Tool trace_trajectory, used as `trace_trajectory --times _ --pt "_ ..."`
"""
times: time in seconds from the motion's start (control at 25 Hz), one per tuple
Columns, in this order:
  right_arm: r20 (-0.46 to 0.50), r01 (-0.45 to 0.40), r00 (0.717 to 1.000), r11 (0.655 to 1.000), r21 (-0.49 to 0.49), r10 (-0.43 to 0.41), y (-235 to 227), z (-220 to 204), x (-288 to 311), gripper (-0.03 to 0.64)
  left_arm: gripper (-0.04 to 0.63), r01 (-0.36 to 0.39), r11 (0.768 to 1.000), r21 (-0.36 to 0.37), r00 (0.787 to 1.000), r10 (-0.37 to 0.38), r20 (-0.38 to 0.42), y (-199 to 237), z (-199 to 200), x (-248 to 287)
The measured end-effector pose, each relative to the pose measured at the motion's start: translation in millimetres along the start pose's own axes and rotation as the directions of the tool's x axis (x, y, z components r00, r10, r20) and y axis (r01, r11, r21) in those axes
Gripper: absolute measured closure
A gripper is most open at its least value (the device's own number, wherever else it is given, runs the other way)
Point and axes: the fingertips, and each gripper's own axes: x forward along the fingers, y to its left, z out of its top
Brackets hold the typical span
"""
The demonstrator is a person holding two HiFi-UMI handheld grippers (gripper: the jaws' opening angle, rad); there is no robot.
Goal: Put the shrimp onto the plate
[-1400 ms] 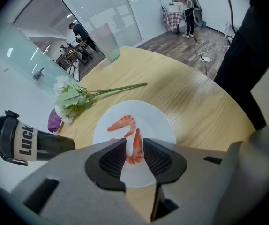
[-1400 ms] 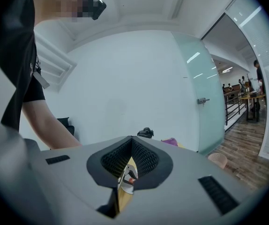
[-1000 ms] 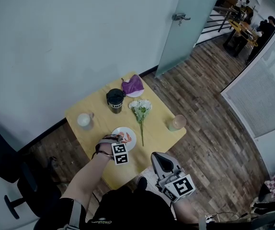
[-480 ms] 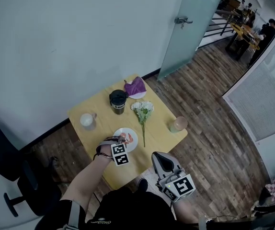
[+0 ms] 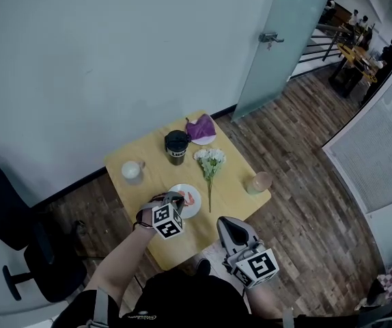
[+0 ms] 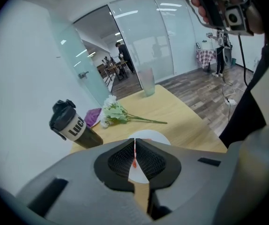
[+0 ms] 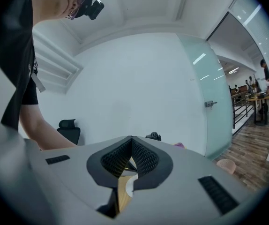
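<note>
An orange shrimp (image 5: 190, 198) lies on the white plate (image 5: 194, 209) near the middle of the wooden table (image 5: 233, 183). My left gripper (image 5: 176, 198) hangs above the plate's near-left rim, pointing down at it. Its jaws have just been closing and now stand shut with nothing between them. In the left gripper view (image 6: 134, 142) the plate (image 6: 153, 136) shows behind the jaws, and a thin orange strip of shrimp (image 6: 134, 159) shows through the slit. My right gripper (image 5: 225, 223) rests shut and empty by the table's front edge (image 7: 131, 138).
A black tumbler (image 5: 177, 145), a purple cloth (image 5: 203, 127), white flowers (image 5: 211, 159), a glass (image 5: 132, 171) and a pinkish cup (image 5: 259, 182) ring the plate. A black chair (image 5: 18, 251) stands at the left. A glass door (image 5: 285, 39) is beyond the table.
My left gripper has lifted off the plate, rolled and closed its jaws. The shrimp stays on the plate. My right gripper has not moved.
</note>
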Motion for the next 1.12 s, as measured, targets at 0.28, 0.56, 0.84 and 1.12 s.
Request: trace_trajectory --times 0.28,0.56,0.84,1.12 --pt "0.002 -0.028 1.000 1.000 -0.011 0.028 3.5 2.6 2.1 0.615 0.591 -0.044 0.979 -0.198 0.983 0.078 0.168 17.7 32.4 -54.5" --pt "0.006 -0.053 0.999 0.998 -0.016 0.053 5.6 5.4 0.9 0.615 0.591 -0.094 0.941 -0.324 0.949 0.183 0.257 27.4 47.1 -99.8" --pt "0.009 -0.069 0.998 0.997 -0.022 0.069 6.8 6.0 0.1 0.615 0.591 -0.074 0.912 -0.404 0.913 0.225 0.341 18.1 63.9 -136.0" --pt "0.022 -0.082 0.996 0.996 -0.027 0.083 8.5 11.1 -2.9 0.615 0.592 -0.083 0.874 -0.478 0.857 0.308 0.414 26.1 76.3 -181.8"
